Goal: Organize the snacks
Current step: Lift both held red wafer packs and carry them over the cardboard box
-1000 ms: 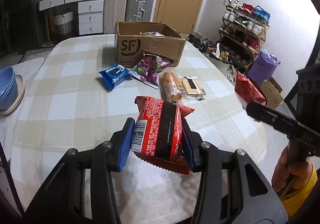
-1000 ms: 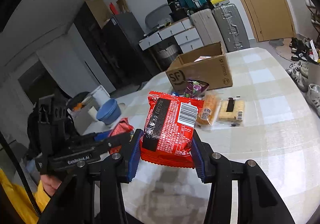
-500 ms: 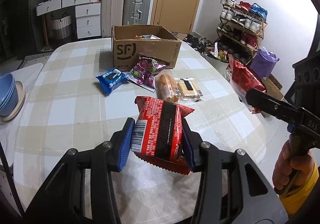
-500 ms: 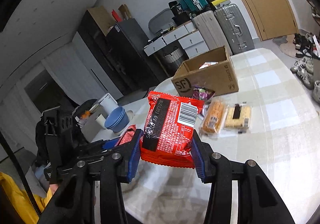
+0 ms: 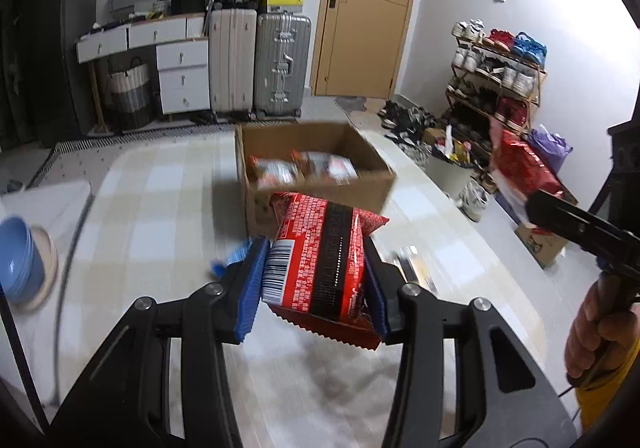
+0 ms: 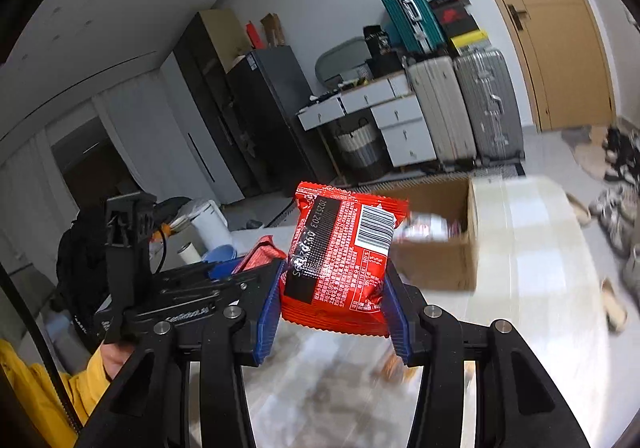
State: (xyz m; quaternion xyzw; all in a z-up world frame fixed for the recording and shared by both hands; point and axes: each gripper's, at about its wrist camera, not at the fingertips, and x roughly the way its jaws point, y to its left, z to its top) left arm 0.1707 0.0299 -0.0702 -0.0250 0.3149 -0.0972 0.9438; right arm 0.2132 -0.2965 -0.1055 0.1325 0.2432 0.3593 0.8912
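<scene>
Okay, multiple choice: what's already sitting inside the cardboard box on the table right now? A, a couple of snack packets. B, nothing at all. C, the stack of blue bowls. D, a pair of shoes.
A: the left wrist view looks down into the open cardboard box and shows two blurred snack packets lying on its floor, while the blue bowls sit outside it at the table's left edge.

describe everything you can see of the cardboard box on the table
The cardboard box is plain brown corrugated card, open at the top, standing upright on the checked tablecloth at the table's far end. Inside lie at least two snack packs with pale and reddish wrappers, blurred by motion. Its near wall is partly hidden behind the red packet held in the left gripper. Neither gripper touches the box.
</scene>
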